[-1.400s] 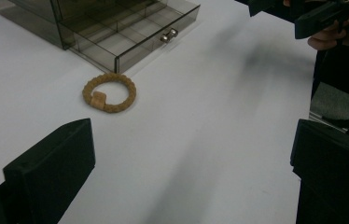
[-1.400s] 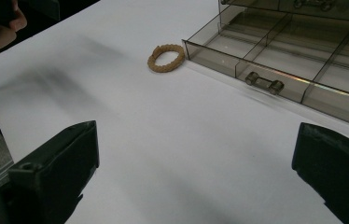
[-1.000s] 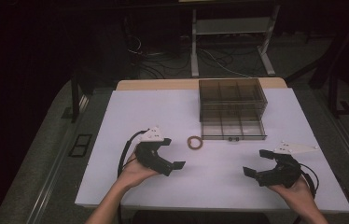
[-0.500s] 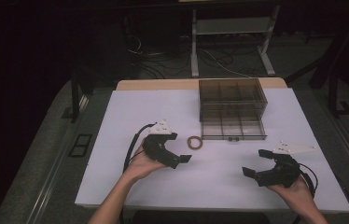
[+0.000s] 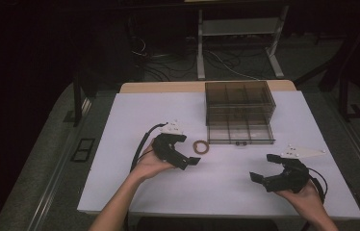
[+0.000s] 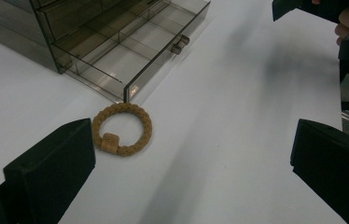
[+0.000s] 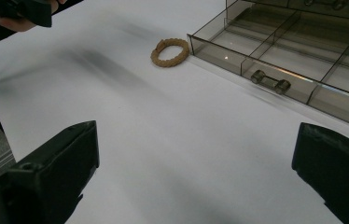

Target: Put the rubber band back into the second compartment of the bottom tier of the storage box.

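Left gripper [image 5: 191,159]: held in the left hand [image 5: 151,163] over the white table [image 5: 120,144], jaws spread wide with nothing between them. Against the earlier frames it has moved forward and right, and its jaw tips now sit just beside the ring.

Left gripper view: the ring [image 6: 122,129] lies just ahead of the jaws, close to the left one and not touching it.

Right gripper [image 5: 263,177]: held in the right hand [image 5: 308,195] near the table's right front, jaws wide apart and empty. Its place matches the earlier frames.

Ring [image 5: 200,147]: a tan braided loop with a small block on it, flat on the table. It lies at the front left corner of the open drawer [image 5: 239,134]; whether it touches the drawer, I cannot tell. It has not moved since the earlier frames.

Box [image 5: 239,98]: a smoky clear drawer box at the table's far side, right of centre, its bottom drawer pulled out. The drawer [image 7: 303,56] has dividers and a small bar handle [image 7: 270,80] on its front. Unchanged from before.

Right gripper view: the ring [image 7: 170,52] lies well ahead, just off the drawer's corner.
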The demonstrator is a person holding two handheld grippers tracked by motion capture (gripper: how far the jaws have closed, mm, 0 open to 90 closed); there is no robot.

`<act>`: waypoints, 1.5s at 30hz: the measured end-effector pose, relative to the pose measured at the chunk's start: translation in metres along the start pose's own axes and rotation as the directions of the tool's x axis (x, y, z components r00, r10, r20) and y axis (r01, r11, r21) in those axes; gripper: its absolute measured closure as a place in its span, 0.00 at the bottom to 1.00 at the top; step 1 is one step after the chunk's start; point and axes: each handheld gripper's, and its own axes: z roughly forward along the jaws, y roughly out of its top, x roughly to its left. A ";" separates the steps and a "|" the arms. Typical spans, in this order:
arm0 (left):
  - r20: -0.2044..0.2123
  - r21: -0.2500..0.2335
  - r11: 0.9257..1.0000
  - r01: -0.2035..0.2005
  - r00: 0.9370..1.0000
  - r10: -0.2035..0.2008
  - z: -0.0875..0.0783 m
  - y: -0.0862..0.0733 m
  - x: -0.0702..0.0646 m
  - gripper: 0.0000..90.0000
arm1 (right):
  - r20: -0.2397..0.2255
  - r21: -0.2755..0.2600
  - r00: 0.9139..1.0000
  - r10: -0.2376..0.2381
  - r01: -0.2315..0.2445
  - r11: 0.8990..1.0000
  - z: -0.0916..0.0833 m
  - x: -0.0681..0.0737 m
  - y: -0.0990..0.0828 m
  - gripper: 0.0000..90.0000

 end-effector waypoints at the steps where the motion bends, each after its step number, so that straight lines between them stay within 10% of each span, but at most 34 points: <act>1: -0.004 0.005 1.000 -0.001 1.000 0.001 0.001 0.001 0.001 0.00 | 0.000 0.000 1.000 -0.003 0.003 1.000 0.000 0.000 0.000 0.00; 45: -0.017 0.155 0.986 -0.056 0.998 0.060 0.051 0.006 0.019 0.12 | -0.010 0.033 0.999 -0.035 0.035 0.999 0.004 0.001 -0.001 0.00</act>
